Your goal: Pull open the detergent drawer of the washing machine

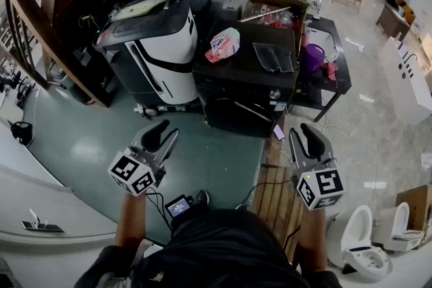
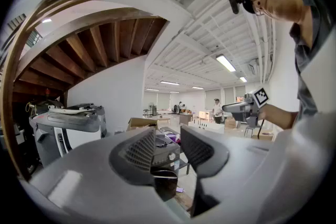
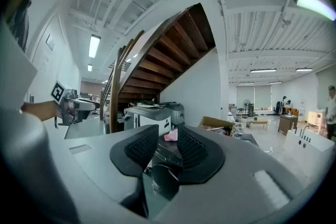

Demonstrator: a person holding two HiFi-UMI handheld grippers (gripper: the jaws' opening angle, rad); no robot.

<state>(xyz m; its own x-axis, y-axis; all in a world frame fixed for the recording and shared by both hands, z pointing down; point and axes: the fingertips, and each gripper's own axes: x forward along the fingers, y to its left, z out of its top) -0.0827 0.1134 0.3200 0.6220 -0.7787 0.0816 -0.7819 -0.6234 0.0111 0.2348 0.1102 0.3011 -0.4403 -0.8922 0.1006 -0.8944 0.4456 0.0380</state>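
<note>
The black washing machine stands ahead of me, with a pink pack and a grey cloth on its lid. Its front panel carries a round knob; I cannot make out the detergent drawer. My left gripper hangs level over the green floor, short of the machine's left front corner, jaws close together and empty. My right gripper is held level near the right front corner, jaws also close together and empty. The machine shows between the left gripper's jaws, and the same machine between the right gripper's jaws.
A black and white copier stands left of the machine under a wooden staircase. Behind is a cardboard box; at the right a black table holds a purple container. Wooden planks lie underfoot, toilets at lower right.
</note>
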